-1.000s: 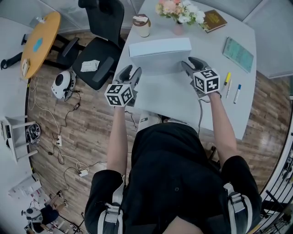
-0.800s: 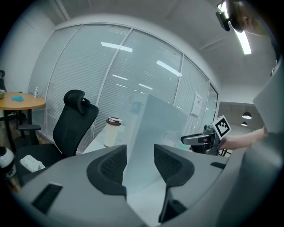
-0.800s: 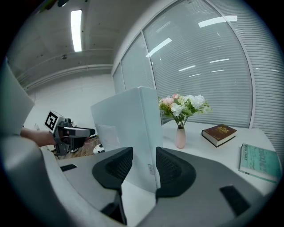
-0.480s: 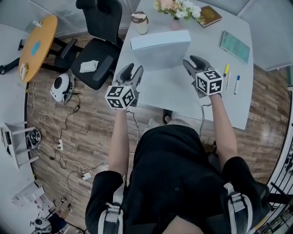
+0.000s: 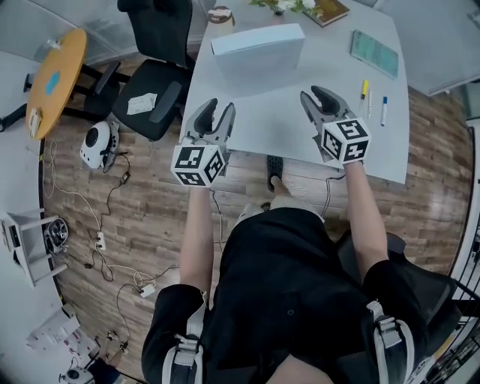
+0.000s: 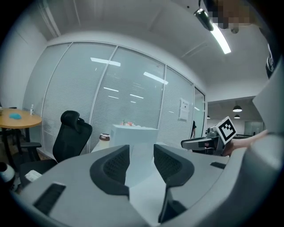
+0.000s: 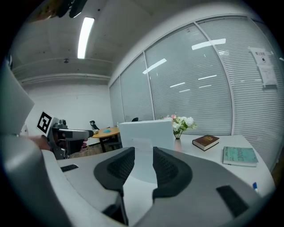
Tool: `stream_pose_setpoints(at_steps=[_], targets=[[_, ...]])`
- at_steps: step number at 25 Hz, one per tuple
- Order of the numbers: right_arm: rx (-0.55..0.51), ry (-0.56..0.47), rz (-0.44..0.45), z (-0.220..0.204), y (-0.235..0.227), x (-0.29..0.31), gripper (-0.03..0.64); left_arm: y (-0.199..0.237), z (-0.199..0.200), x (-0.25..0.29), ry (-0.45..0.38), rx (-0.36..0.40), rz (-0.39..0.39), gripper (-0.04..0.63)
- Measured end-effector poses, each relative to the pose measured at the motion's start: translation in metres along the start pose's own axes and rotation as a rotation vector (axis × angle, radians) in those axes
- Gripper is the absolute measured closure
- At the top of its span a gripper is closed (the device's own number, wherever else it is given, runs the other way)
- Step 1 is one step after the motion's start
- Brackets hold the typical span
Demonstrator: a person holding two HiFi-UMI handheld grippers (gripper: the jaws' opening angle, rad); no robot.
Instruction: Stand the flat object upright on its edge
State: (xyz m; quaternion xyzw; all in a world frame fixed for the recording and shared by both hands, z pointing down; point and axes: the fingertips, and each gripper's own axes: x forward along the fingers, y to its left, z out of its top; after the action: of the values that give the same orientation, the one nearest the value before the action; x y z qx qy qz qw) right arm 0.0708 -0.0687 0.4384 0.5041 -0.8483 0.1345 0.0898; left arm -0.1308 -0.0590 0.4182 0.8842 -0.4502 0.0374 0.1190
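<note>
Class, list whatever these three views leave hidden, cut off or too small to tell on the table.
- Flowers: head view, cut off by the top edge.
- Cup: head view, partly cut by the same edge.
- White box: far face hidden by the box itself, in all views.
- Teal booklet: cover print too small, head view.
- Brown book: title too small, right gripper view.

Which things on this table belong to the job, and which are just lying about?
Job: white box, standing on its edge; left tool, open and empty; right tool, jaws closing, nothing between them.
Lying about: brown book, teal notebook, flowers, cup, yellow marker, blue-capped pen.
</note>
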Motion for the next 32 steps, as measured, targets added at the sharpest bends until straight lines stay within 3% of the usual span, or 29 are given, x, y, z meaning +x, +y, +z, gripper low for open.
stream_pose_setpoints(at_steps=[5, 10, 19, 25, 32], targets=[[-0.021, -0.040, -0.007, 0.004, 0.029, -0.038, 0.506, -0.024, 0.016, -0.035, -0.063, 0.006, 0.000, 0.455], [-0.006, -0.101, -0.009, 0.016, 0.060, -0.079, 0.603, -0.047, 0.028, -0.075, -0.097, -0.002, 0.012, 0.532], [-0.017, -0.181, 0.016, 0.037, 0.102, -0.130, 0.603, -0.075, 0.036, -0.118, -0.118, 0.008, 0.007, 0.560], [0.005, -0.191, 0.091, 0.042, 0.125, -0.145, 0.601, -0.091, 0.039, -0.128, -0.123, 0.030, 0.005, 0.563], [-0.041, -0.174, 0.097, 0.041, 0.144, -0.164, 0.603, -0.104, 0.040, -0.137, -0.124, 0.013, 0.004, 0.563]])
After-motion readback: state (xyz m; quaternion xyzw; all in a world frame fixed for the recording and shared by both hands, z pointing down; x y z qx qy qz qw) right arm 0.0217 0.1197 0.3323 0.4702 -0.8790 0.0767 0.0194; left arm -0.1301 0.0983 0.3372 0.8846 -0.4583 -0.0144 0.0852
